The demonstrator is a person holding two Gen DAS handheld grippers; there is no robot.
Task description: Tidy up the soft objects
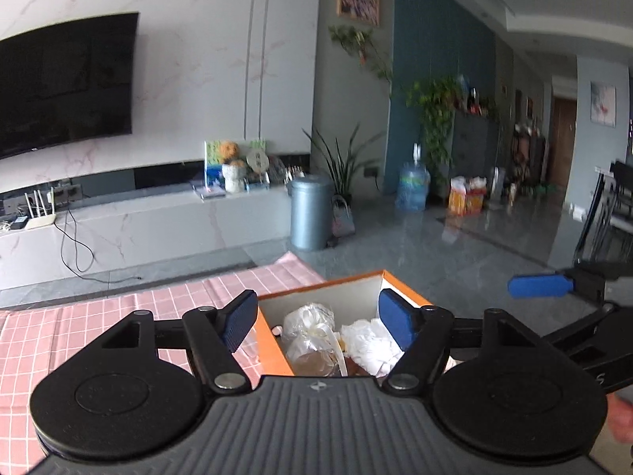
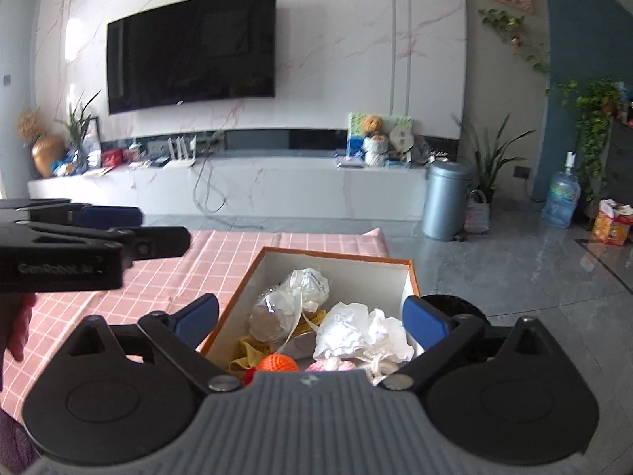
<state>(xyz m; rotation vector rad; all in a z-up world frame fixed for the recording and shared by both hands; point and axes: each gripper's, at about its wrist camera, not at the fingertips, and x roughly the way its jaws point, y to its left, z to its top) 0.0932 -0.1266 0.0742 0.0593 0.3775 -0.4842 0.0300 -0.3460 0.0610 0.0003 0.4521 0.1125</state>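
An orange box with white inner walls (image 2: 336, 267) stands on the pink checked tablecloth (image 2: 221, 261). It holds soft things: a white mesh pouch (image 2: 273, 316), a crumpled white cloth (image 2: 356, 336), an orange knitted ball (image 2: 277, 363), a pink item (image 2: 330, 365). My right gripper (image 2: 312, 316) is open and empty, hovering over the box's near end. My left gripper (image 1: 318, 320) is open and empty above the same box (image 1: 316, 297), where the pouch (image 1: 308, 316) and cloth (image 1: 372, 340) show. The left gripper's side also shows in the right wrist view (image 2: 130, 233).
The table's far edge drops to a grey tiled floor (image 2: 514, 261). Beyond it stand a white TV bench (image 2: 237, 190), a grey bin (image 2: 447, 198), potted plants (image 2: 494, 162) and a water jug (image 2: 561, 198). The right gripper's finger (image 1: 540, 285) shows in the left wrist view.
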